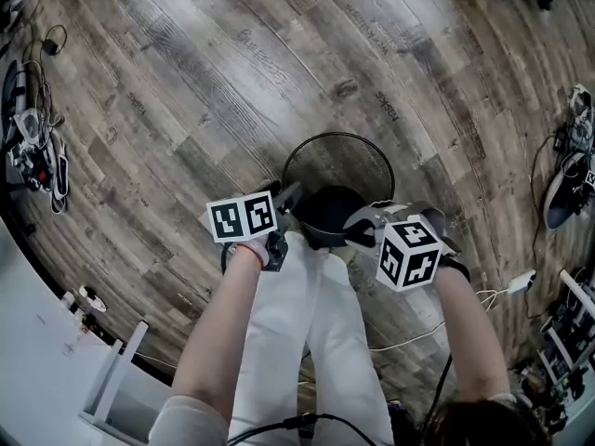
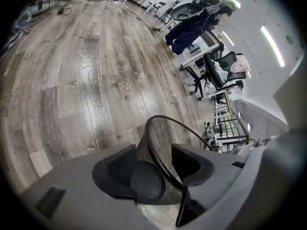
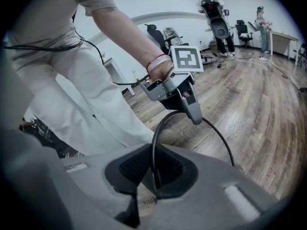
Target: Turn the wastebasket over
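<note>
A black wire-mesh wastebasket (image 1: 337,167) hangs tilted just in front of the person's knees, with its dark base (image 1: 327,214) turned toward them. My right gripper (image 1: 361,227) is shut on the thin rim wire (image 3: 154,153), which runs straight up between its pads. My left gripper (image 1: 284,203) is at the opposite side of the rim. In the left gripper view its jaws (image 2: 158,163) stand wide apart, with the mesh wall (image 2: 144,176) and rim between them. The right gripper view shows the left gripper (image 3: 192,110) above the far rim.
The person's legs in white trousers (image 1: 307,328) are directly below the basket. The wood-plank floor (image 1: 214,82) stretches ahead. Cables and gear (image 1: 33,151) lie at the left, a white desk frame (image 1: 112,379) at lower left, shoes and cables (image 1: 565,193) at the right. Office chairs (image 2: 218,68) stand further off.
</note>
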Action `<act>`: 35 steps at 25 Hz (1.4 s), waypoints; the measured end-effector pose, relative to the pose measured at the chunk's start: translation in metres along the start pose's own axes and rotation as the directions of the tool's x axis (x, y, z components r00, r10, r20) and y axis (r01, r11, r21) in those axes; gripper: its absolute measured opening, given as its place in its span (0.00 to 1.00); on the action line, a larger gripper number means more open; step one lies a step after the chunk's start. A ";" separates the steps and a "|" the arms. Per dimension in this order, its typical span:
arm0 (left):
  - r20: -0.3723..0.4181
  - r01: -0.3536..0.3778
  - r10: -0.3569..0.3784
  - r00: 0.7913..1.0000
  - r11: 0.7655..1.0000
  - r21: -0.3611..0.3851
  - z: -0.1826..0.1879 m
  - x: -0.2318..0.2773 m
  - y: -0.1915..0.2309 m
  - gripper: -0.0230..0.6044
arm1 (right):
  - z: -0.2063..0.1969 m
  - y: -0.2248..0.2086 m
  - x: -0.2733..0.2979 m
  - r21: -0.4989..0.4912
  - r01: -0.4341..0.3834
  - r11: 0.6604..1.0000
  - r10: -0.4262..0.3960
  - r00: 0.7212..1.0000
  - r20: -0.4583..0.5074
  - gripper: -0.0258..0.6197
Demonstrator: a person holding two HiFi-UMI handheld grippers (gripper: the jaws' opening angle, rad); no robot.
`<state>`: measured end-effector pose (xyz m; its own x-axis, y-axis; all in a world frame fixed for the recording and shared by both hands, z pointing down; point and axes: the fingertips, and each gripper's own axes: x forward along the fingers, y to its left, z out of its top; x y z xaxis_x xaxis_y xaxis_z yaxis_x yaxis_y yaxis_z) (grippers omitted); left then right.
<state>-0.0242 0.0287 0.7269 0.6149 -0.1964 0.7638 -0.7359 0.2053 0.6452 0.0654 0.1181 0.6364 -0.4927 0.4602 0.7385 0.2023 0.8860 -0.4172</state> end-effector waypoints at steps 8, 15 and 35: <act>-0.020 -0.024 0.025 0.999 1.000 0.019 -0.020 0.003 -0.011 0.23 | -0.012 0.021 0.002 -0.058 -0.002 0.998 -0.001 0.999 -0.048 0.09; 0.112 -0.073 0.063 0.992 0.993 0.090 0.013 -0.012 -0.017 0.20 | -0.010 0.007 0.002 -0.079 0.069 0.995 -0.073 0.996 -0.054 0.09; 0.260 -0.099 0.042 0.965 0.973 0.210 0.074 -0.043 0.005 0.16 | -0.007 -0.055 0.047 -0.175 0.181 0.968 -0.209 0.965 -0.160 0.10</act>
<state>-0.0755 -0.0324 0.6963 0.4882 -0.4305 0.7591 -0.8362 0.0182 0.5481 0.0369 0.0915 0.6971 -0.3826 0.2678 0.8842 0.2548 0.9505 -0.1777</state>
